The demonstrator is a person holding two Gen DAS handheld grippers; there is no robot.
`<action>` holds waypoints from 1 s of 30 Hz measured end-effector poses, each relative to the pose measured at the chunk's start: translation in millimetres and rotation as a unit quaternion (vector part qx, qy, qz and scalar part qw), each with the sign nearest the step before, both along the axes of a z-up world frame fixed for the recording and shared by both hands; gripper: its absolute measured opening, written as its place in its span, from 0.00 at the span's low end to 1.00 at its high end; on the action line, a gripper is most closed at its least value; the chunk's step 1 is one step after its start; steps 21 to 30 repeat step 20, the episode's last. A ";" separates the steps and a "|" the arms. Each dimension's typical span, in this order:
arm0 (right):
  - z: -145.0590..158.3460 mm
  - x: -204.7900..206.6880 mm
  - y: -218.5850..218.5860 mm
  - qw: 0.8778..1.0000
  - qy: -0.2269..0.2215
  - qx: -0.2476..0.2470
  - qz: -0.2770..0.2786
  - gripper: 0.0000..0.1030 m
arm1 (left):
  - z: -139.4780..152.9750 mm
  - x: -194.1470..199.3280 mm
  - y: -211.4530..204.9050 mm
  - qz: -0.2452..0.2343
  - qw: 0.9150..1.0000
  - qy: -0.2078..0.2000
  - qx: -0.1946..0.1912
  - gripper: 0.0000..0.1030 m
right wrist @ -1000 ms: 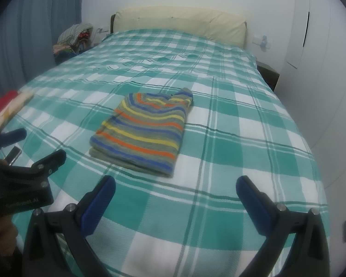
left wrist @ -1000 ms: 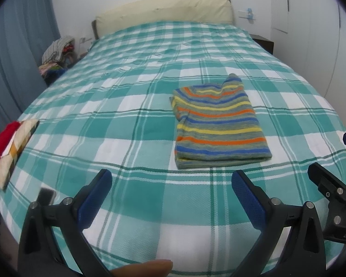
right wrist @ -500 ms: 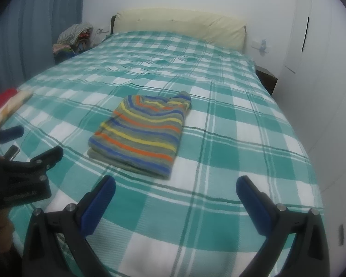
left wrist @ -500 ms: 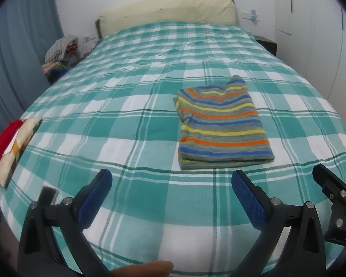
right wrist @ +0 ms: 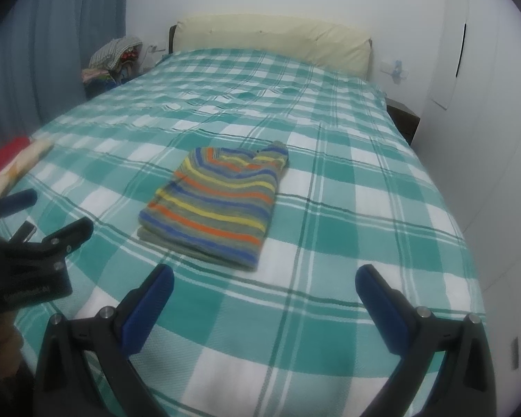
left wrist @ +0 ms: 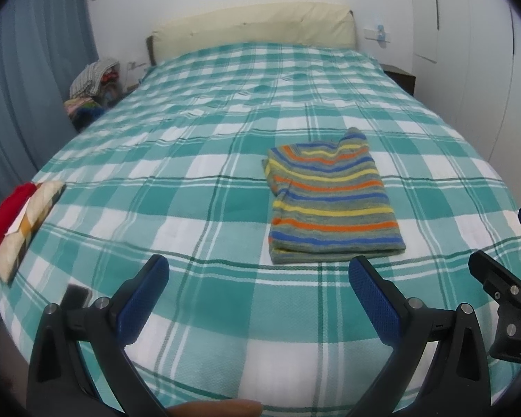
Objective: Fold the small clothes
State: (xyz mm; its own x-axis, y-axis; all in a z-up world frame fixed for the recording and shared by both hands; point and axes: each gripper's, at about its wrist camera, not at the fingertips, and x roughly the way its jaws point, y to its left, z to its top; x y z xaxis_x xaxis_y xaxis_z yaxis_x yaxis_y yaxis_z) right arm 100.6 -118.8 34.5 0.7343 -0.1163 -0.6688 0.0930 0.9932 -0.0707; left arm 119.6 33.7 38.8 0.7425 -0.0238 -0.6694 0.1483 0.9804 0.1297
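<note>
A folded striped knit garment [left wrist: 330, 201] in grey, blue, orange and yellow lies flat on the green checked bedspread [left wrist: 198, 180]; it also shows in the right wrist view [right wrist: 218, 205]. My left gripper [left wrist: 258, 281] is open and empty, hovering above the bed's near edge, short of the garment. My right gripper [right wrist: 264, 290] is open and empty, also short of the garment. The right gripper shows at the right edge of the left wrist view [left wrist: 500, 285]. The left gripper shows at the left edge of the right wrist view [right wrist: 41, 222].
A folded stack of red and patterned clothes [left wrist: 14, 219] lies at the bed's left edge. A cream headboard cushion [left wrist: 253, 27] stands at the far end. A heap of clothes [left wrist: 93, 87] sits beside the bed by the blue curtain [left wrist: 24, 80]. White wardrobe doors [right wrist: 486, 69] stand on the right.
Both grippers have drawn back and risen slightly; the garment looks a little farther off. Both jaws stay open and the garment has not moved.
</note>
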 end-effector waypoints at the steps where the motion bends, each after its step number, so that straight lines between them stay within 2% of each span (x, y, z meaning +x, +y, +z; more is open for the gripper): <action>1: -0.1 -0.1 0.5 1.000 0.000 0.000 0.001 1.00 | 0.0 0.3 -0.3 0.000 1.000 0.000 0.001 1.00; 12: 0.2 -1.4 -2.9 1.000 0.003 0.000 0.001 1.00 | 0.2 0.6 1.0 -0.001 1.000 0.001 -0.001 1.00; 20: 0.3 -1.5 -3.5 1.000 0.004 0.001 0.001 1.00 | 1.2 -4.9 2.7 0.000 1.000 -0.021 0.000 1.00; 30: 0.3 -1.5 -3.5 1.000 0.004 0.001 0.001 1.00 | 1.2 -4.9 2.7 0.000 1.000 -0.021 0.000 1.00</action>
